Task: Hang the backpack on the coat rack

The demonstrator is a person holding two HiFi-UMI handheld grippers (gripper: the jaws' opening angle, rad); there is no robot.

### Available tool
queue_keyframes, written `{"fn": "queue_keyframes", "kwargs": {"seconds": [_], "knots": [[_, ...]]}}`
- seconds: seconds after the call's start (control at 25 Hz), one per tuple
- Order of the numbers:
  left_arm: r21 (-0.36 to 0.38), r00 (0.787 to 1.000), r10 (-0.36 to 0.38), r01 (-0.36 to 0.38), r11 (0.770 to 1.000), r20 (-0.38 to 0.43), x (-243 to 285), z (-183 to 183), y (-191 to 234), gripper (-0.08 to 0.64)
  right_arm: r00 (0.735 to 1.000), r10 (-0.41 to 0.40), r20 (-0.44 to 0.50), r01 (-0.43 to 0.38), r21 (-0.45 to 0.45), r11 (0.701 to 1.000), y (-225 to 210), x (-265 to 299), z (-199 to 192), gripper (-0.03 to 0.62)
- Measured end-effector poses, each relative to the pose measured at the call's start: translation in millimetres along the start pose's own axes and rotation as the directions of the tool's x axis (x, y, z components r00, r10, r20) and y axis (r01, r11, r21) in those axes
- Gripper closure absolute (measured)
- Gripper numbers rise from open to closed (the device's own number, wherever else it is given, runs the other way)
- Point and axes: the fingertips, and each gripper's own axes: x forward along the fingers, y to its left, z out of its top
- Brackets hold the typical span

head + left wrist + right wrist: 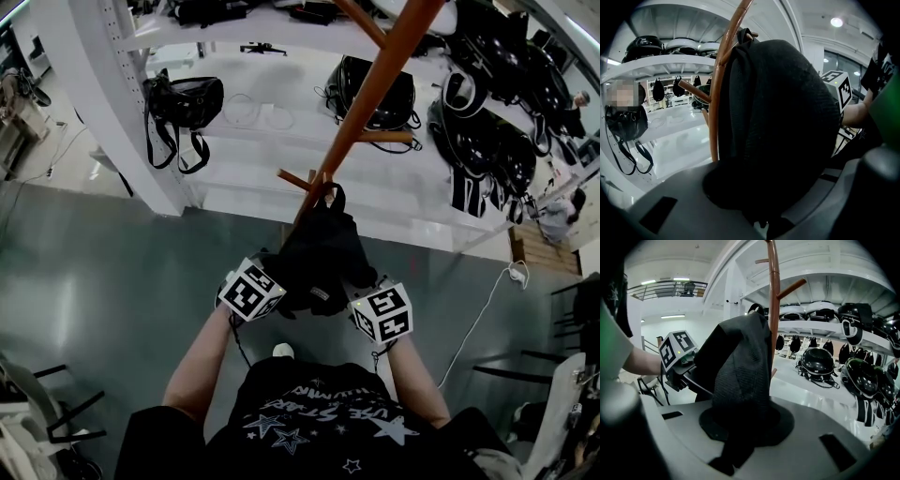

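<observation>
A black backpack (319, 248) hangs between my two grippers, right against the wooden coat rack (375, 84). Its top loop (331, 195) reaches the rack's lowest pegs (298, 180); whether it is hooked over one I cannot tell. My left gripper (274, 281) is shut on the bag's left side, and my right gripper (361, 286) is shut on its right side. In the left gripper view the backpack (783, 117) fills the space in front of the jaws, beside the pole (717, 93). In the right gripper view the fabric (740, 366) is pinched in the jaws, with the pole (774, 296) just behind.
White shelving (234, 141) behind the rack carries black helmets (487, 131) and bags (375, 89). A black bag (183, 103) hangs off a white post at the left. A white cable (487, 300) lies on the grey floor, with chairs (37, 412) at both lower corners.
</observation>
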Motion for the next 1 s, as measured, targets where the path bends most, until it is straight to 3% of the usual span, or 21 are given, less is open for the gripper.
{"fn": "queue_keyframes", "kwargs": {"seconds": [0.76,1.0], "knots": [[-0.108,0.995,0.042,-0.052,0.993,-0.090,37,-7,43,0.443,0.998,-0.012,-0.068,0.016,0.053,0.998,-32,55,-14,0.517],[-0.113,0.992,0.049,-0.063,0.992,-0.118,45,-19,43,0.437,0.996,-0.017,-0.084,0.022,0.063,0.998,-31,61,-27,0.511]]}}
